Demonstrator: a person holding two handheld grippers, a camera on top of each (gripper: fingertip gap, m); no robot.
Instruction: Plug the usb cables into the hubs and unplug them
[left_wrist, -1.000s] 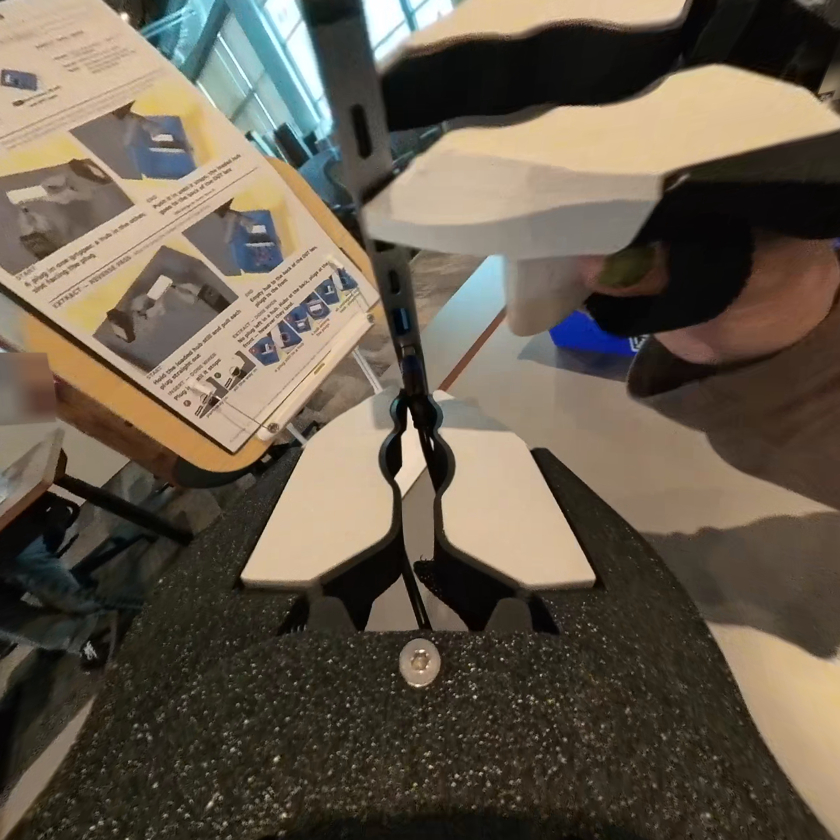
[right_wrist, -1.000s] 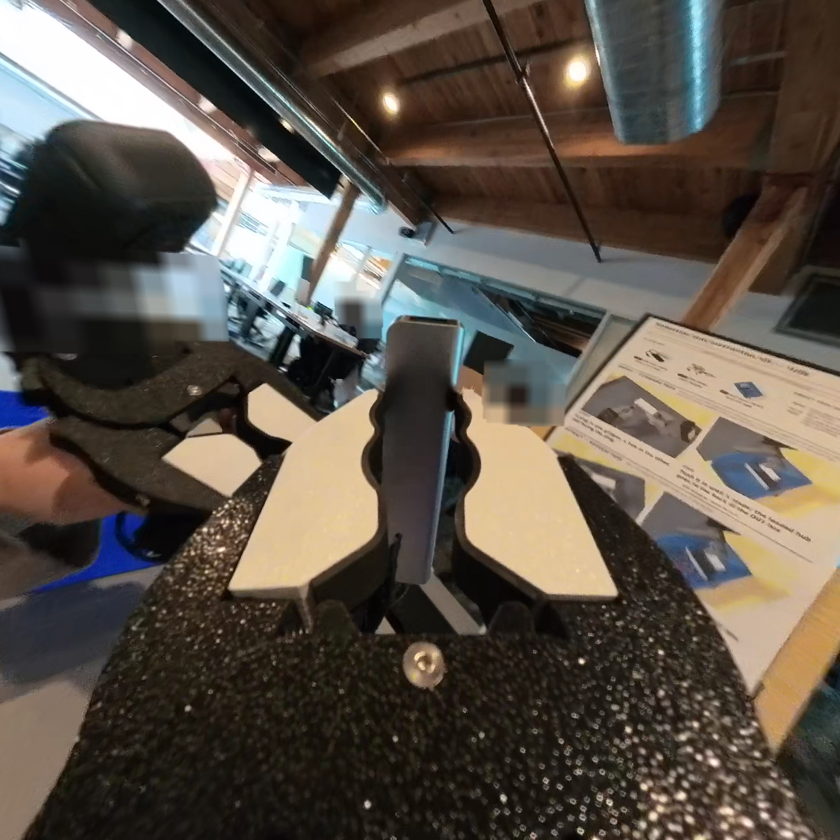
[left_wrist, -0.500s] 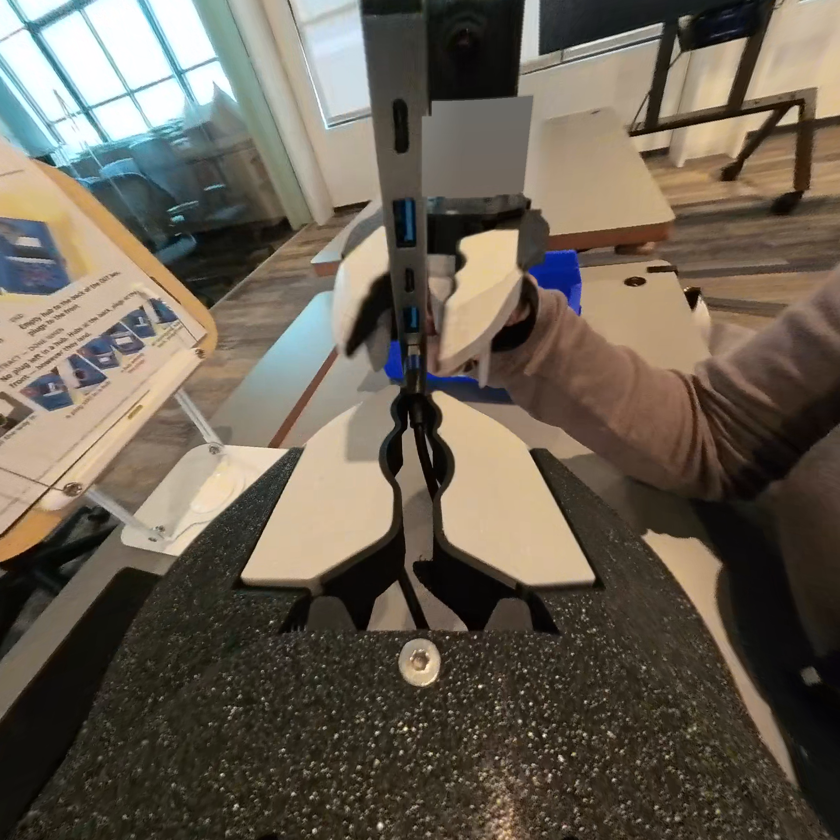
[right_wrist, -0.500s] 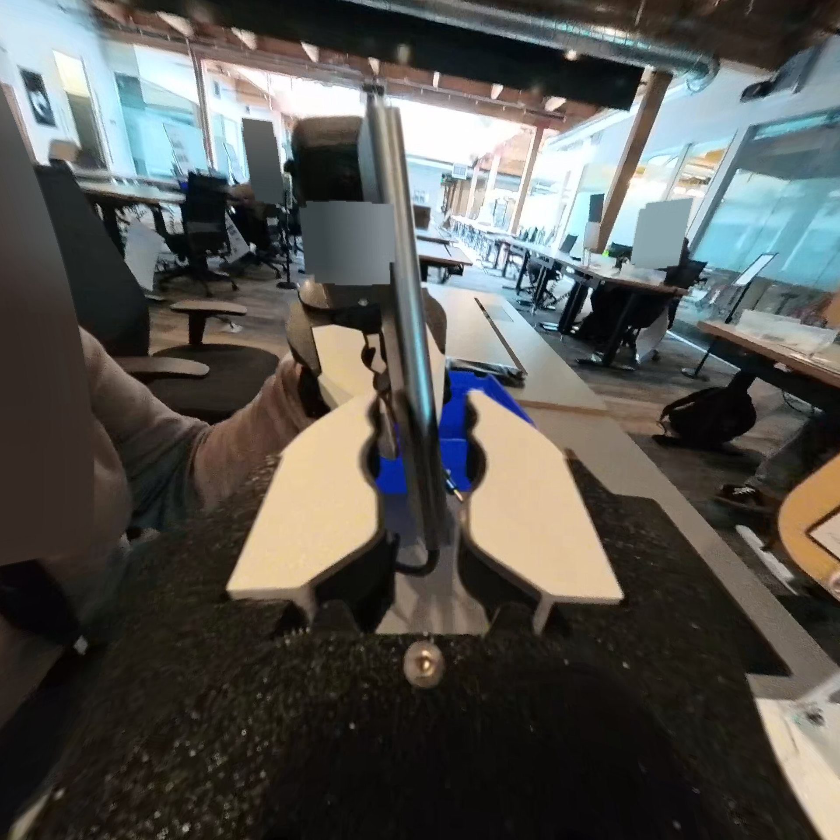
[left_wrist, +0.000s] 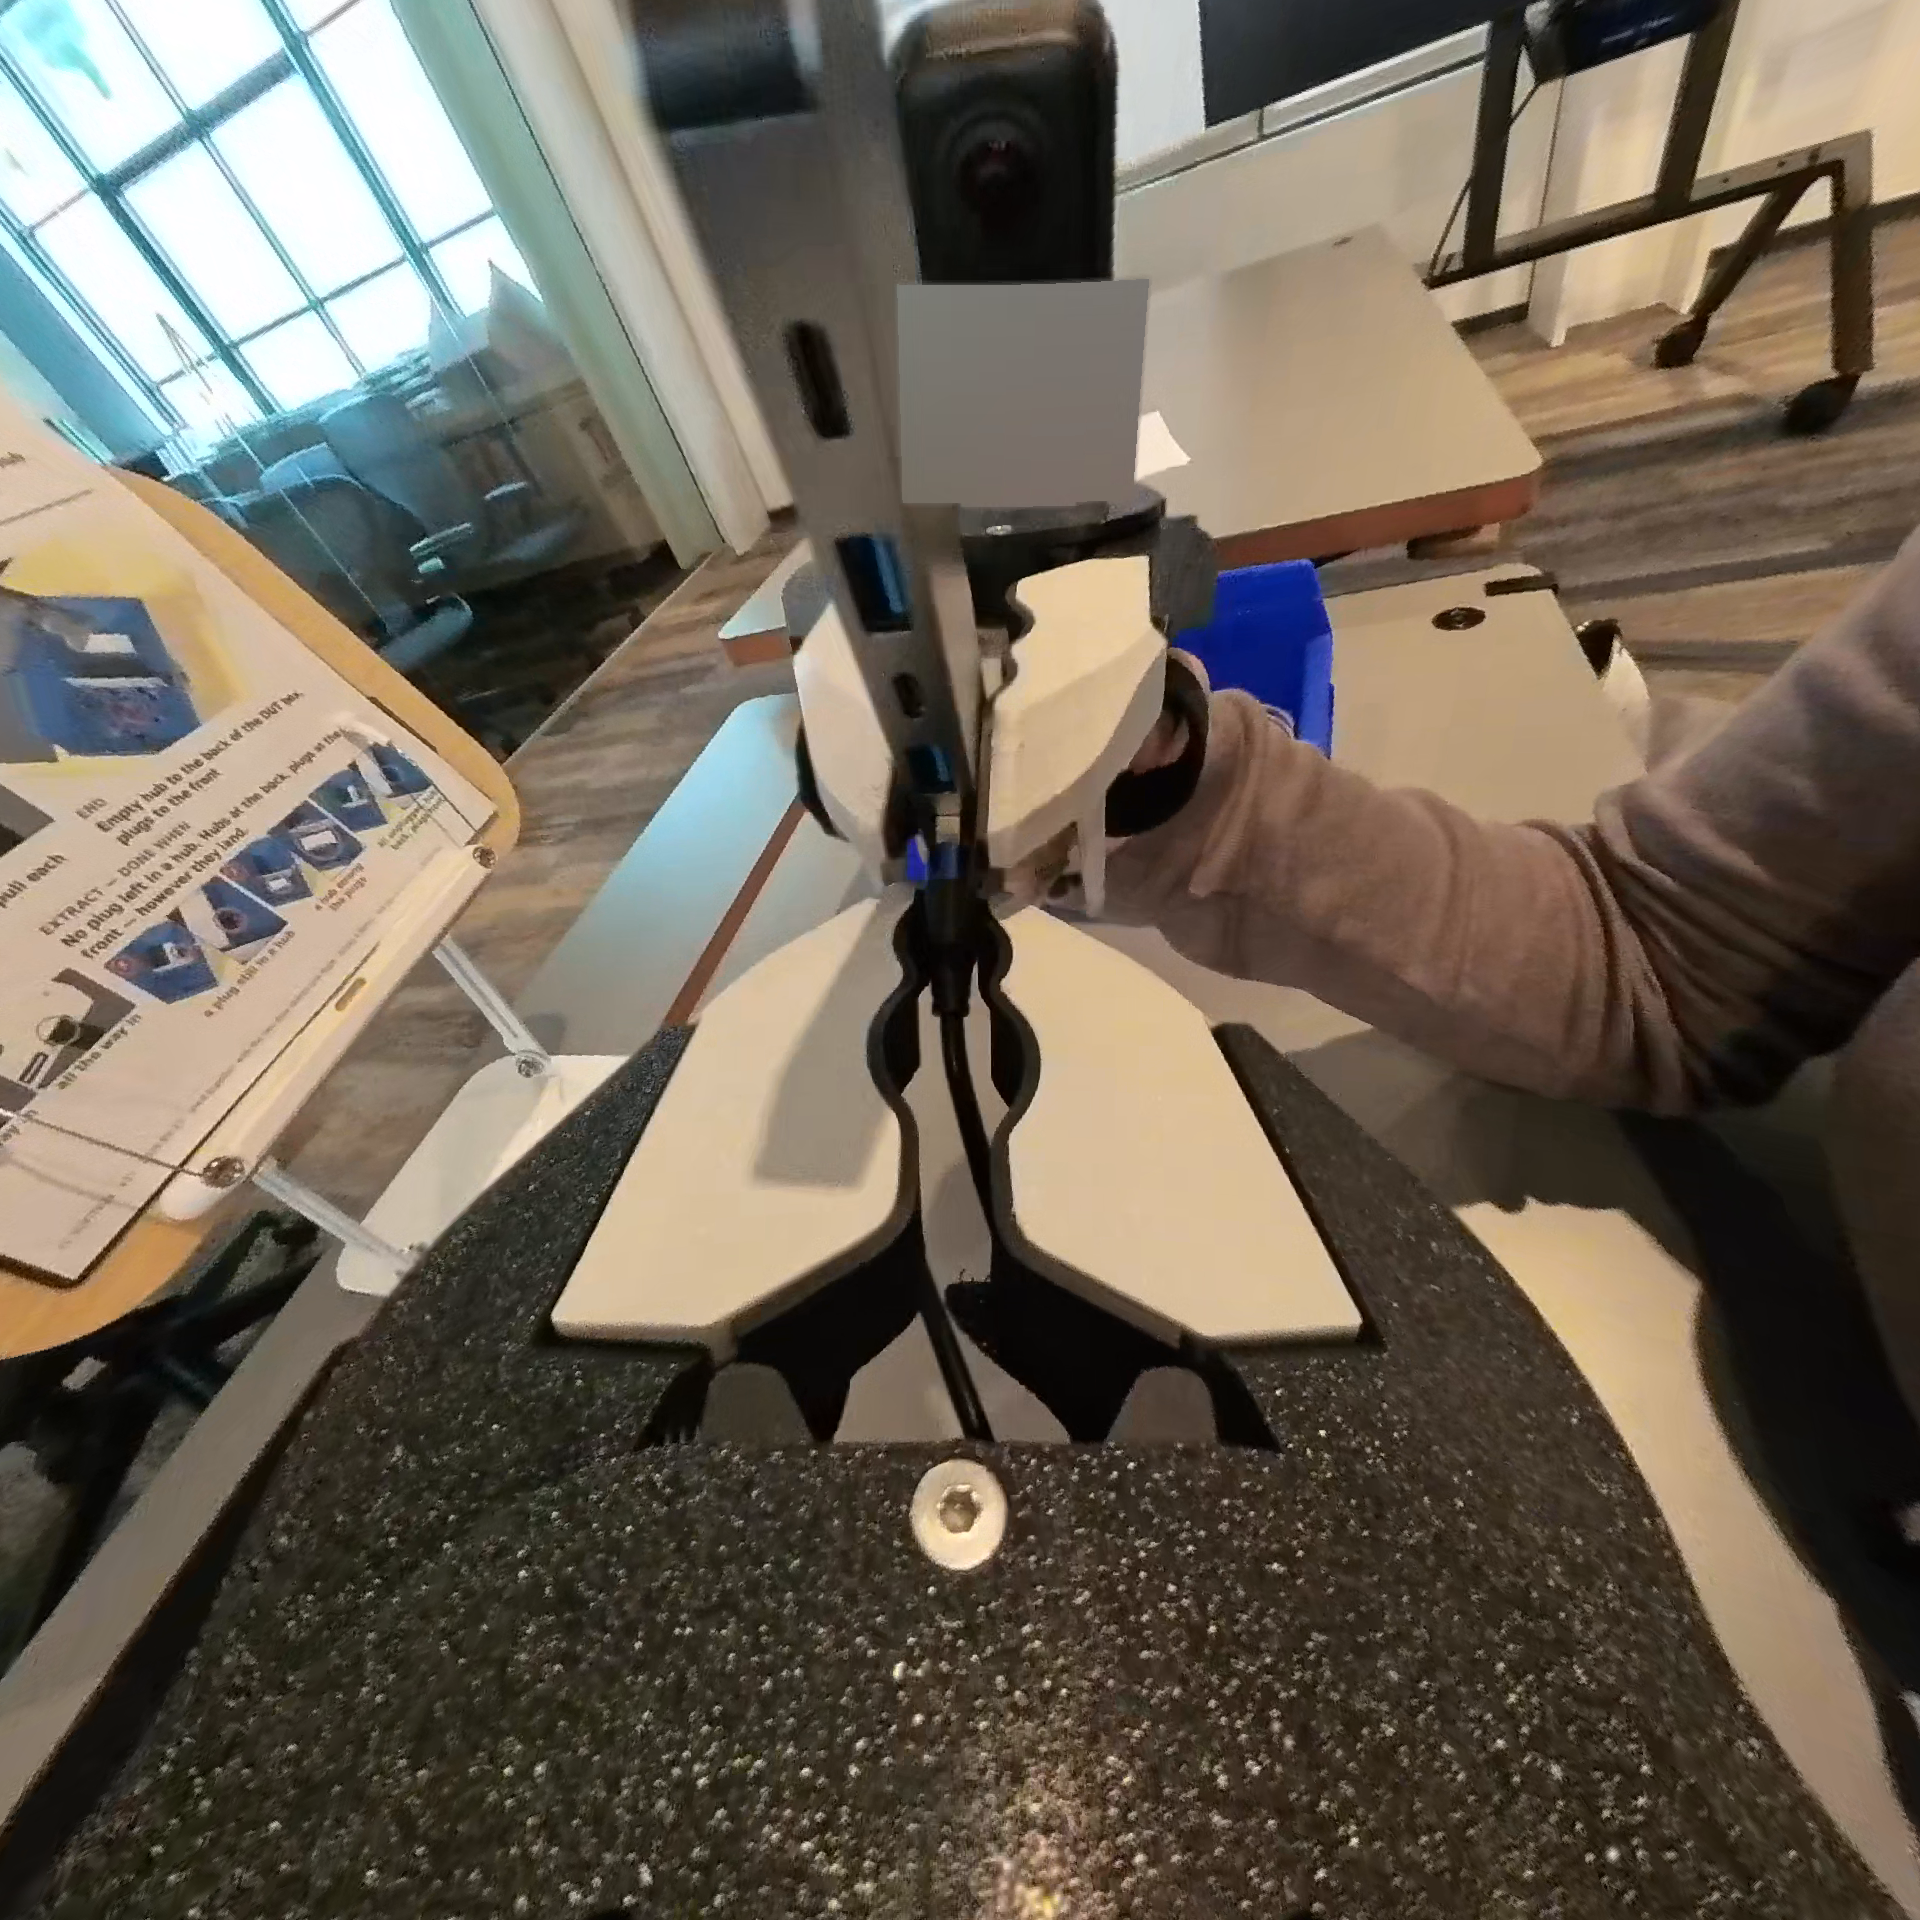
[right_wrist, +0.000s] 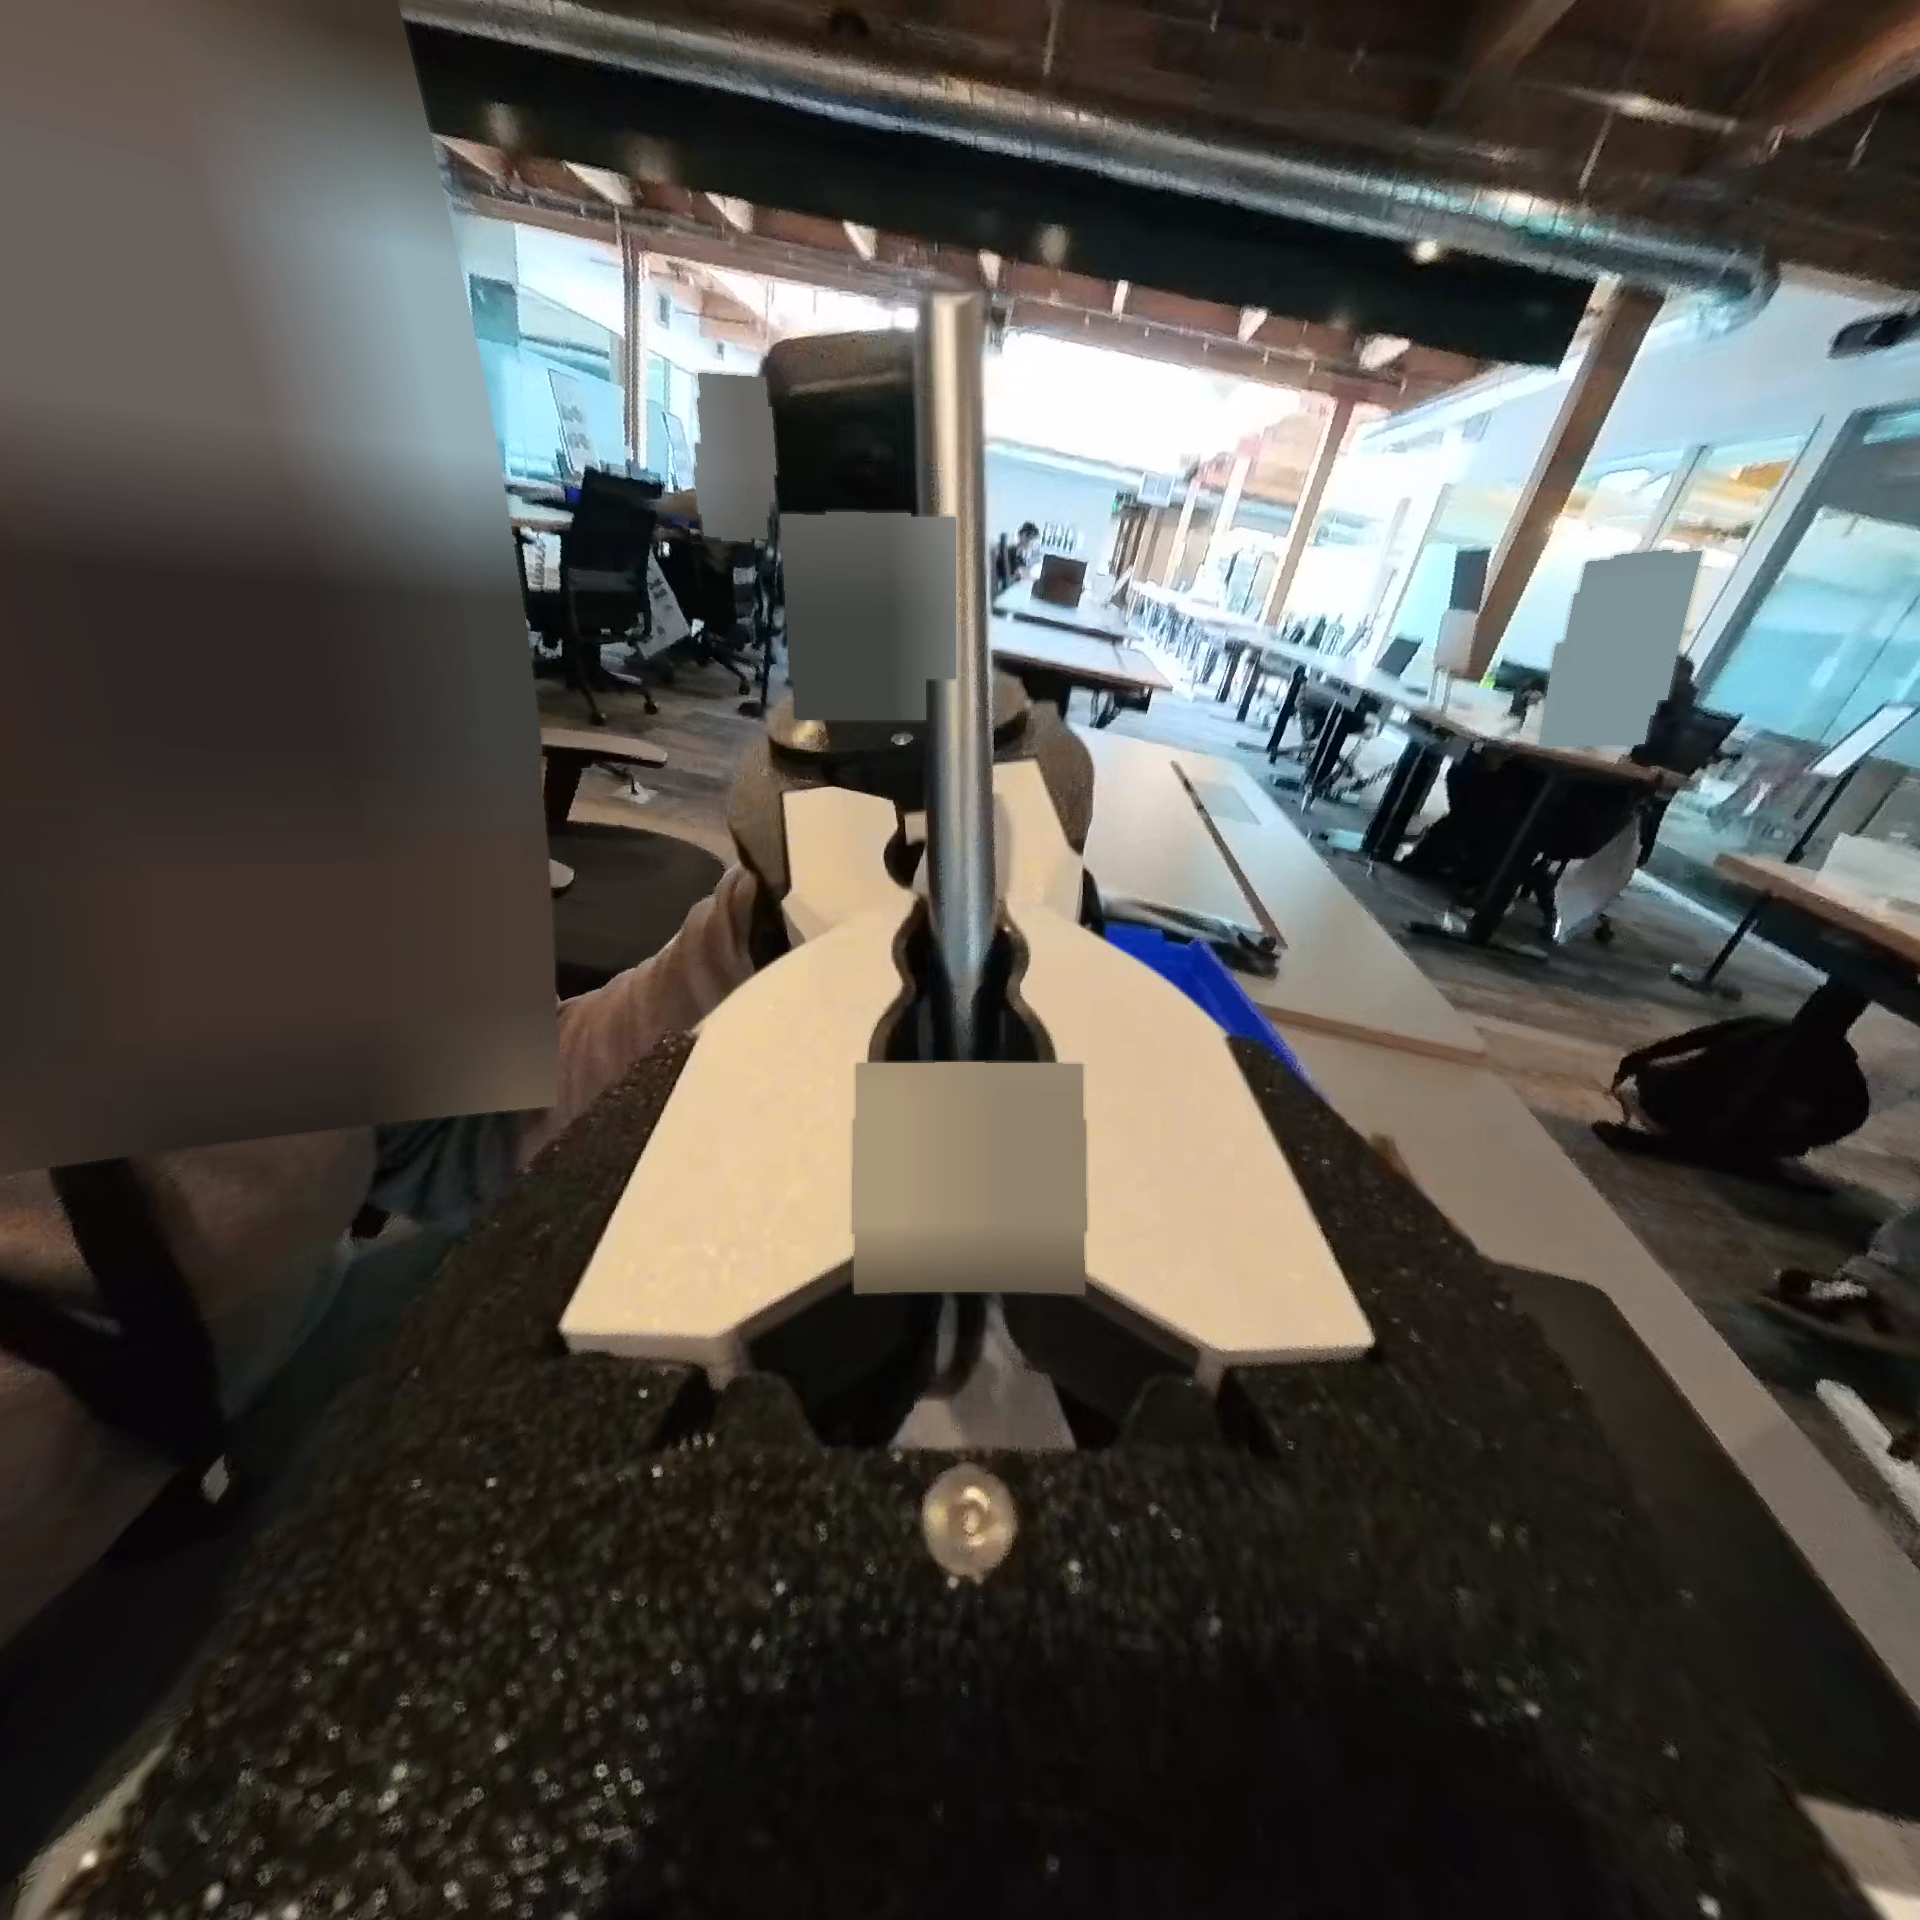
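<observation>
My left gripper (left_wrist: 948, 940) is shut on the black plug of a USB cable (left_wrist: 961, 1122) that runs back between its white fingers. The plug's blue tip meets the lowest port of a grey metal hub (left_wrist: 847, 416); I cannot tell how deep it sits. The hub stands upright, with blue ports along its edge. My right gripper (right_wrist: 956, 925) is shut on the hub (right_wrist: 954, 623), seen edge-on there. The right gripper also shows in the left wrist view (left_wrist: 961, 790), facing my left gripper. The left gripper shows behind the hub in the right wrist view (right_wrist: 914, 842).
An instruction board (left_wrist: 208, 831) leans on a stand at the left. A blue bin (left_wrist: 1262, 649) sits on the grey table (left_wrist: 1455, 727) behind the grippers. A person's sleeved arm (left_wrist: 1558, 914) reaches in from the right. Desks and chairs fill the room beyond. The grippers are tip to tip, or close to it.
Both grippers have swung round to face each other, and the hub now stands upright in front of the left gripper. In the last half second the hub and plug have barely shifted.
</observation>
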